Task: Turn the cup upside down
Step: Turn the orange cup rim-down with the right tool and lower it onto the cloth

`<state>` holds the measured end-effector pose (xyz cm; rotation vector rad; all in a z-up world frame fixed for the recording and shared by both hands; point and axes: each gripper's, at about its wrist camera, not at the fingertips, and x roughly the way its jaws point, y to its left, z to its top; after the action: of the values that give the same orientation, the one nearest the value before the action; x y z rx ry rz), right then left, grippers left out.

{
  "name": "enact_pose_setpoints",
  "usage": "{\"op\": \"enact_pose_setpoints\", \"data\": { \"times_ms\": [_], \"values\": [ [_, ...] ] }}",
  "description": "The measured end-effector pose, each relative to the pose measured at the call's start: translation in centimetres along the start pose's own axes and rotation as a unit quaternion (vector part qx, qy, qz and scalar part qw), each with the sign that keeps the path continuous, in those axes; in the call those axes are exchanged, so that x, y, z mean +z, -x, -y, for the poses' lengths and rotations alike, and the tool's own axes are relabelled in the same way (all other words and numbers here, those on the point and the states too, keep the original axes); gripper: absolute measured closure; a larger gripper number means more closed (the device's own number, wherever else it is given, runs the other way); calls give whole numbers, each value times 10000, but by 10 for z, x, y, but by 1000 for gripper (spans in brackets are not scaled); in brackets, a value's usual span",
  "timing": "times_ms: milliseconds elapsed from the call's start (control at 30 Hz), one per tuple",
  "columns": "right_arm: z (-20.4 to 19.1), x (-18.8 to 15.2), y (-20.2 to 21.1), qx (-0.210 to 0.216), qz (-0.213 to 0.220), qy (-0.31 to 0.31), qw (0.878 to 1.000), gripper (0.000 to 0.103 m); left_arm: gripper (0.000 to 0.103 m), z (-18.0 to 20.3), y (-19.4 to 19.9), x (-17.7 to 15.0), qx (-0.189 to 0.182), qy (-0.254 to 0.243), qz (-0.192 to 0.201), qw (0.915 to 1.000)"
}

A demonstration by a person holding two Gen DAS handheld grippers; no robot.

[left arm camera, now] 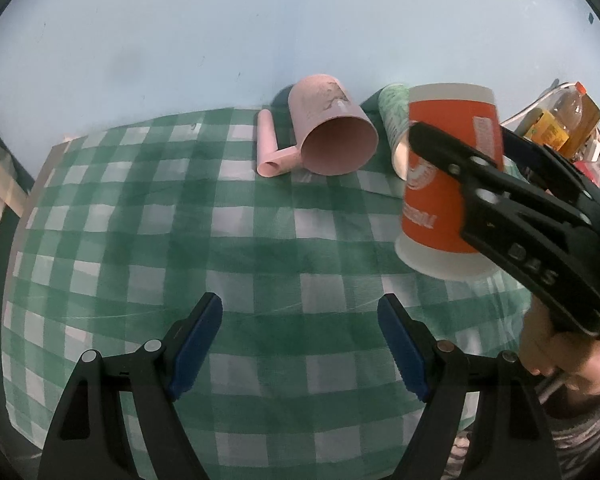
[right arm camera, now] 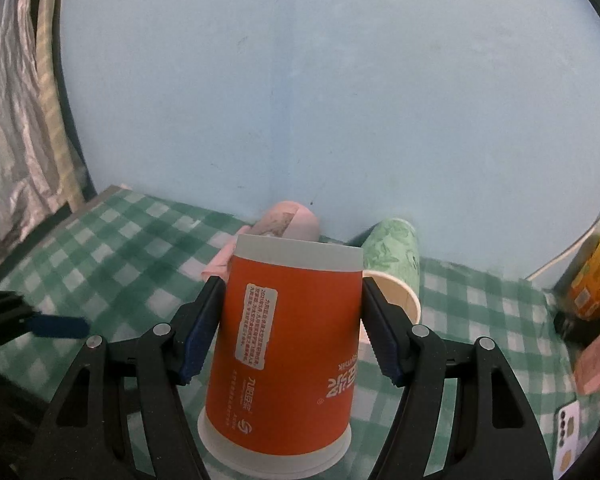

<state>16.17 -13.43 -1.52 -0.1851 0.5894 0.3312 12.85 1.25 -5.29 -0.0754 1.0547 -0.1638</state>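
An orange paper cup [right arm camera: 288,344] with white bands stands upside down, rim toward the green checked tablecloth [right arm camera: 112,252], between the blue pads of my right gripper [right arm camera: 290,328]. The pads press its sides, so the gripper is shut on it. In the left wrist view the same cup [left arm camera: 440,184] is at the right, slightly tilted, its rim at or just above the cloth, with the right gripper [left arm camera: 460,148] across it. My left gripper [left arm camera: 300,344] is open and empty over the cloth, in front and to the left of the cup.
A pink mug [left arm camera: 332,132] lies on its side at the back, mouth toward me. A green patterned paper cup [left arm camera: 396,128] lies on its side next to it. Bottles and boxes [left arm camera: 560,124] crowd the right edge. A blue wall stands behind.
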Motion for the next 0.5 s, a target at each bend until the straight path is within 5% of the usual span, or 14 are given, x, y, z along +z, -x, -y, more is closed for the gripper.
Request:
{"op": "enact_pose_setpoints", "data": {
  "times_ms": [500],
  "values": [
    [-6,-16,-19,-1,-15,133,9999,34,22,-3,-6,2,-43,115,-32,9999]
  ]
}}
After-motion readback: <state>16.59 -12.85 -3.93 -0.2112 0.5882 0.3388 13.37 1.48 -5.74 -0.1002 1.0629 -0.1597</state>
